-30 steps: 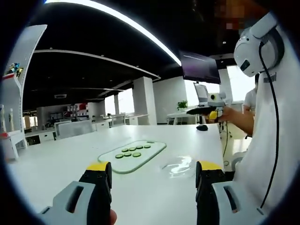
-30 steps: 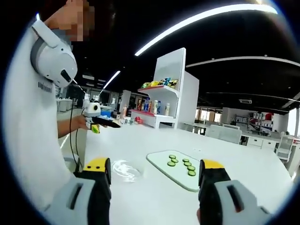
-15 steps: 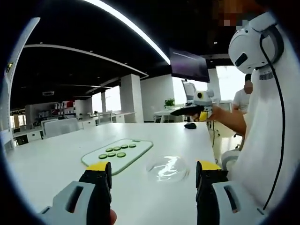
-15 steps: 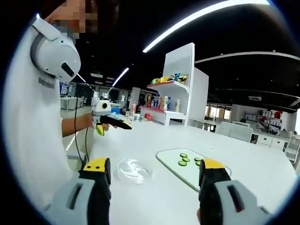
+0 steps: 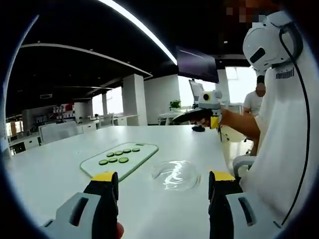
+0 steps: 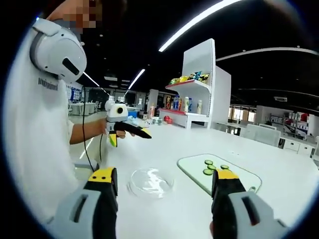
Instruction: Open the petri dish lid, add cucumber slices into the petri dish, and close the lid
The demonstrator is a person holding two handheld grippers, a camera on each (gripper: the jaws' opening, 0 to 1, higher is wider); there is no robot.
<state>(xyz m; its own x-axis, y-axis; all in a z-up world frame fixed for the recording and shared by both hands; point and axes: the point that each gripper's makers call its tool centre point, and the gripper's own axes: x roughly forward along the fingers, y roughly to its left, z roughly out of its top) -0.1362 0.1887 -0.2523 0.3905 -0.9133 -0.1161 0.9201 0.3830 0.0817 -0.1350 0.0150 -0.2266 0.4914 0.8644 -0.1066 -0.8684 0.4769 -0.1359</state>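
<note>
A clear petri dish [image 5: 175, 174] with its lid on lies on the white table, just ahead of my left gripper [image 5: 164, 191], which is open with nothing between its jaws. Left of the dish is a pale green cutting board [image 5: 142, 154] carrying several cucumber slices [image 5: 118, 155]. In the right gripper view the dish [image 6: 151, 181] sits ahead between the jaws of my right gripper [image 6: 164, 189], also open and holding nothing. The board [image 6: 239, 174] and slices [image 6: 212, 167] lie to its right. Each gripper appears in the other's view, held above the table: right gripper [image 5: 182, 118], left gripper [image 6: 144, 133].
The person in white [image 6: 40, 129] stands at the table's near edge, with a headset [image 5: 269, 42]. A white shelf unit with bottles [image 6: 199, 99] stands beyond the table. A dark monitor [image 5: 197, 64] and another person [image 5: 259, 99] are far behind. The white tabletop [image 5: 60, 164] stretches wide.
Both cameras have swung so the dish now sits more centred and nearer between each pair of jaws. Dish, board and slices have not moved on the table.
</note>
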